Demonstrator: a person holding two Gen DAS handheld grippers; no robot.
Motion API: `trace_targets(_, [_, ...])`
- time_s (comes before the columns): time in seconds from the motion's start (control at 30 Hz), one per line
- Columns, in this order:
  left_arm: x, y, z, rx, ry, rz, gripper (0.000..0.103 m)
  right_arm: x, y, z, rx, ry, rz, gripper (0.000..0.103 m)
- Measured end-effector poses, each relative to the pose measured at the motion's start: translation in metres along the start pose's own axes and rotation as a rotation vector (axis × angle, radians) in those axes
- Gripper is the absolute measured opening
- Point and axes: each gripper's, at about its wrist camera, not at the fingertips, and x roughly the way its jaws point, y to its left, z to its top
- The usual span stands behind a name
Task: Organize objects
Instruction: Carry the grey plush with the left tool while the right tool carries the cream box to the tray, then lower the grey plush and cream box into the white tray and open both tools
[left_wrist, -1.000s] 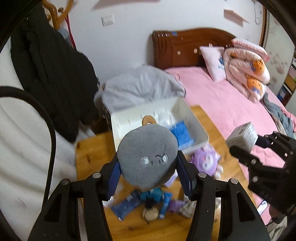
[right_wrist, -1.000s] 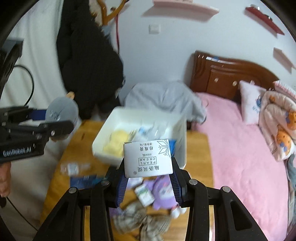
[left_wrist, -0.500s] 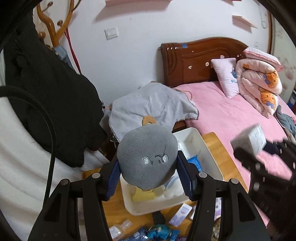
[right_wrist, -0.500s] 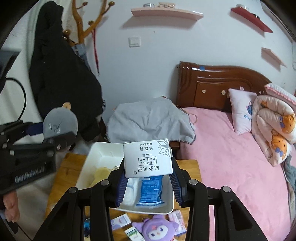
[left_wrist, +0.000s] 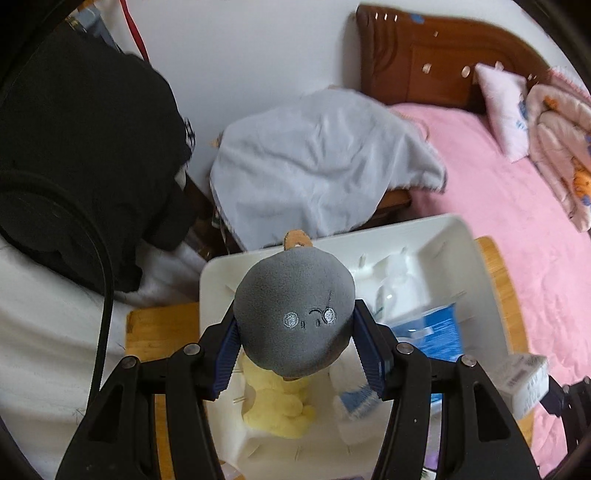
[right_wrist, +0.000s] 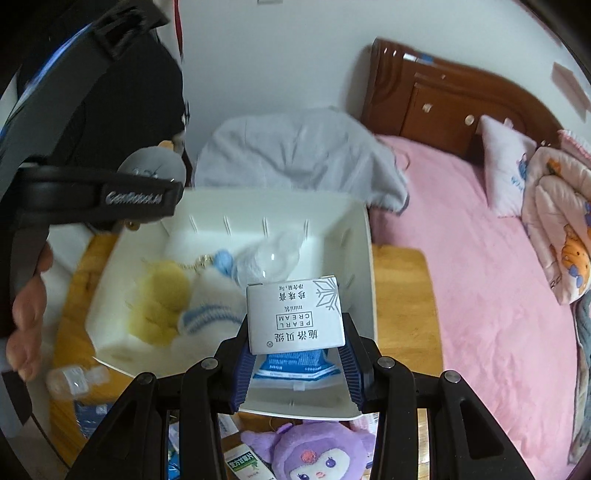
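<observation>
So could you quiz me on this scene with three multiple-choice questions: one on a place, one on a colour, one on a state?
1. Where is the yellow plush?
A. on the bed
B. in the white bin
C. on the floor

2. What colour is the round plush in the left hand-held gripper?
A. grey
B. purple
C. green

3. What is the right hand-held gripper doing?
A. hanging open, holding nothing
B. gripping a bottle
C. gripping a white box

Answers: B, it lies inside the bin; A, grey with a stitched face; C, both pads press the box's sides.
</observation>
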Motion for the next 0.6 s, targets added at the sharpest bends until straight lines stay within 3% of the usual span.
trace_targets(0.23, [0.038,-0.002,-0.009,0.014,0.080,0.023,0.064,0.027,0.006,-0.013,-0.016,0.075,0.009,0.044])
trace_targets(0.33, [0.044,-0.003,-0.013,0.011,0.120,-0.027,0.067,0.029,0.008,-0.015,-0.019,0.084,0.020,0.068])
trace_targets(0.43, [0.052,-0.003,-0.015,-0.007,0.198,-0.073,0.070,0.023,0.013,-0.017,-0.043,0.056,0.034,0.074])
trace_targets(0.53, [0.045,-0.006,-0.017,-0.008,0.174,-0.067,0.083,0.020,0.019,-0.018,-0.069,0.049,0.021,0.074])
trace_targets(0.6, [0.035,-0.008,-0.018,0.005,0.131,-0.059,0.084,0.017,0.021,-0.020,-0.077,0.046,0.022,0.074])
